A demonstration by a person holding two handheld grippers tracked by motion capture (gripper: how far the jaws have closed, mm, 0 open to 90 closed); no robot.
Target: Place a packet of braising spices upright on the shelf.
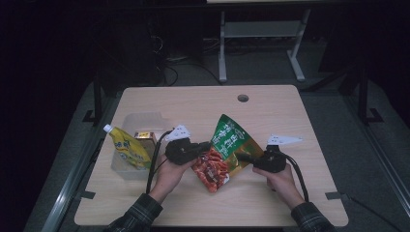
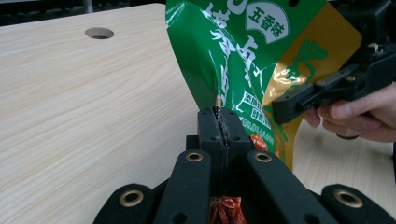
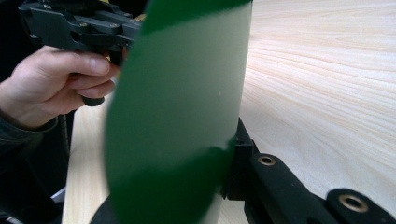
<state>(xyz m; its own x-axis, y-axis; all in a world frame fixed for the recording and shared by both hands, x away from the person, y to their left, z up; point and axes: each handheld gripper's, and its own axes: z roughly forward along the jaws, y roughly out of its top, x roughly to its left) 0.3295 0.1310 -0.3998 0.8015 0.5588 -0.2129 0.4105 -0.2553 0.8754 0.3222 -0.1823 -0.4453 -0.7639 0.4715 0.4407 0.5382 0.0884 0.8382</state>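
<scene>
A person at a pale wooden table (image 1: 270, 111) holds a green snack bag (image 1: 227, 140) off the tabletop between two hand-held grippers. The left gripper (image 2: 219, 122) is clenched on the bag's left edge, its jaws pressed together over the crimped foil. The right gripper (image 1: 240, 157) pinches the gold-and-green right edge. The far half of the table lies bare up to a round cable hole (image 1: 242, 98), with free room at the right edge too. At the left edge, a clear bin (image 1: 138, 121) holds a yellow pouch (image 1: 126, 149). The bag's white oval label reads "五香味"; its red lower part pictures chillies.
</scene>
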